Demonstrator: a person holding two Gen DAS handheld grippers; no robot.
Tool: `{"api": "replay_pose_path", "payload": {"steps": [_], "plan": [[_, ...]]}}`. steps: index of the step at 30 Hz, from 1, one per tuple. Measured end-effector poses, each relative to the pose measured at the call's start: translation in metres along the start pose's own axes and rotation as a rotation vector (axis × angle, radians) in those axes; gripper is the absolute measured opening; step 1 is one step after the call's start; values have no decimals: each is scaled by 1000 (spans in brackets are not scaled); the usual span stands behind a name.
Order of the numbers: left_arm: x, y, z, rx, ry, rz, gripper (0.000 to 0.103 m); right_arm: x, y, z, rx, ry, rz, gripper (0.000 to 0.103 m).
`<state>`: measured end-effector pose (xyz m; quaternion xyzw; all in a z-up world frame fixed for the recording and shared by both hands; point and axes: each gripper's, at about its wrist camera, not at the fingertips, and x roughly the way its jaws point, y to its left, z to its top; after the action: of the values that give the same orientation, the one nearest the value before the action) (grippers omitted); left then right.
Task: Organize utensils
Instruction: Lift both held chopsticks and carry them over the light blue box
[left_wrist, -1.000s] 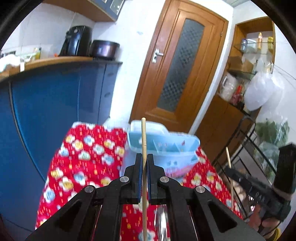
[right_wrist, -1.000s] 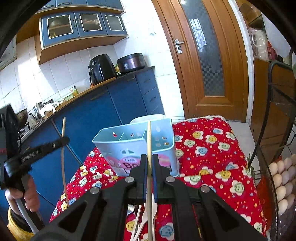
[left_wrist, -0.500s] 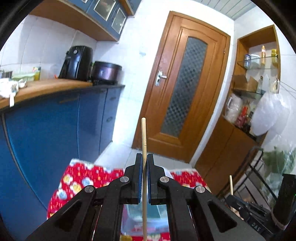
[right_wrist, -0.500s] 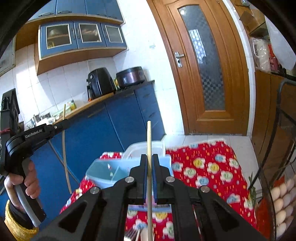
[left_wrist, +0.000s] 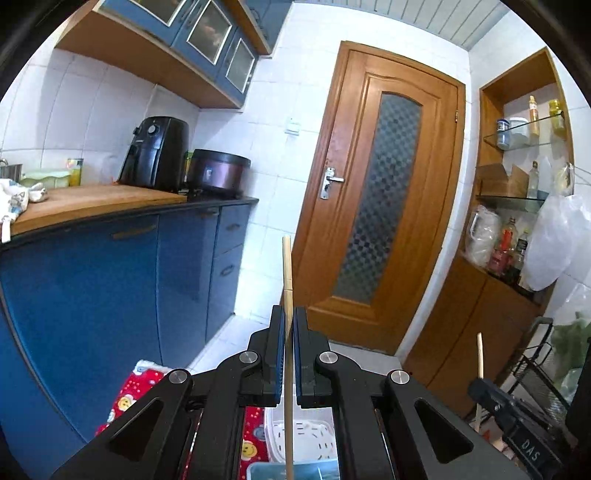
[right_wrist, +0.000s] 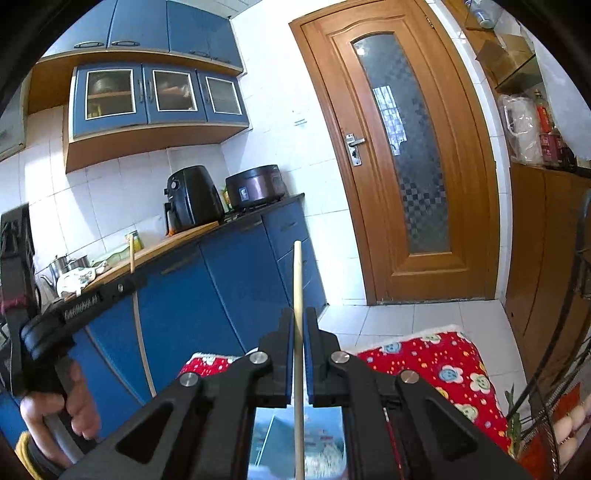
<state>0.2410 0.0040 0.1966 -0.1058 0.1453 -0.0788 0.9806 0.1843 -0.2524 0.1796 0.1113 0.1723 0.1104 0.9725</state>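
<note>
Left tongs (left_wrist: 289, 354) clamp one chopstick (left_wrist: 287, 280); right tongs (right_wrist: 299, 360) clamp second chopstick (right_wrist: 297, 280). Both sticks upright, raised above blue holder (right_wrist: 295, 432) on surface (right_wrist: 443, 365). Neither dropped in yet; other utensils probably remain, hidden.

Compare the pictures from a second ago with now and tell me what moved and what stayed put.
Both grippers rose and tipped upward: the blue utensil holder and red flowered cloth slid from mid-frame to the bottom edge, and door and cabinets now fill both views. Unchanged: the left gripper stays shut on its chopstick, the right gripper on its chopstick; nothing was released.
</note>
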Motion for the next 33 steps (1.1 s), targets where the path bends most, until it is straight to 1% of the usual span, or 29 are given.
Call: {"api": "replay_pose_path", "payload": {"steps": [10,17,23,33], "plan": [[27,3,-28,4,41,12,4,37,-8,-6,2,-79,-59,6],[32,2,-45,28,50,18,4,47,-3,-24,-58,-87,-95,6],[32,-1,-62,44,69,15,4,46,2,-37,-91,-74,-92,6],[24,1,-77,55,79,21,4,38,-6,-55,-72,-48,-104,6]]}}
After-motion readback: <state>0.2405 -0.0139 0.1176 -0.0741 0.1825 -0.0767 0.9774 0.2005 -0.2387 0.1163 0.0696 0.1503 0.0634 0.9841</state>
